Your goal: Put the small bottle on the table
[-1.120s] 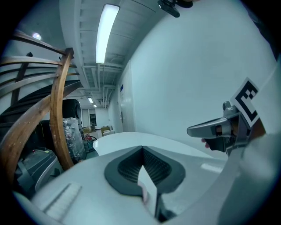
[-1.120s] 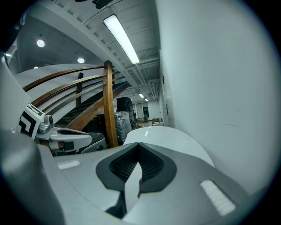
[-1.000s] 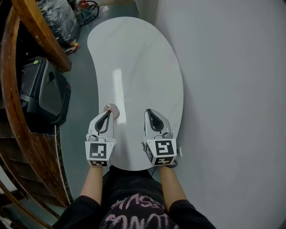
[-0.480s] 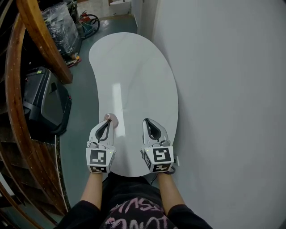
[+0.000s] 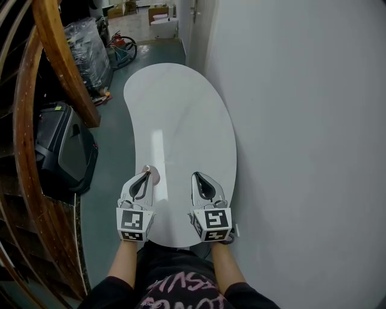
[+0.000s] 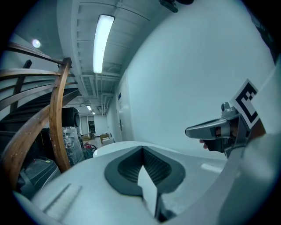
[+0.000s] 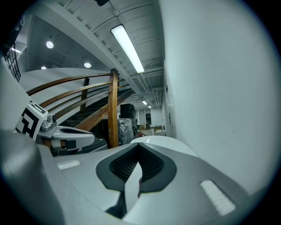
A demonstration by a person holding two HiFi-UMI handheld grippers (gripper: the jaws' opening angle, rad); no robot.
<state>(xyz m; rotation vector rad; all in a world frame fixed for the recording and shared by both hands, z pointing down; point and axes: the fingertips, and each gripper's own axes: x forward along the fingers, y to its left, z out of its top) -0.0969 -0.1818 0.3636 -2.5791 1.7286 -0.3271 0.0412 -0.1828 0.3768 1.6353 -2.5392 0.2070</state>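
A small round pinkish thing, seemingly the small bottle (image 5: 151, 175) seen from above, stands on the near end of the white kidney-shaped table (image 5: 181, 114). It sits right at the tip of my left gripper (image 5: 145, 175). Whether they touch I cannot tell. In the left gripper view the left gripper (image 6: 142, 149) is shut with nothing between its pads, and the bottle is hidden. My right gripper (image 5: 199, 177) hovers beside it over the table's near right part. In its own view the right gripper (image 7: 138, 146) is also shut with nothing held.
A white wall (image 5: 301, 121) runs close along the table's right side. A curved wooden stair rail (image 5: 57, 54) and a black case (image 5: 60, 151) are on the left. Plastic-wrapped goods (image 5: 90, 45) and boxes (image 5: 160, 12) lie beyond the table's far end.
The head view has tilted up, so more of the far room shows. Both grippers and the bottle keep their places on the table's near end.
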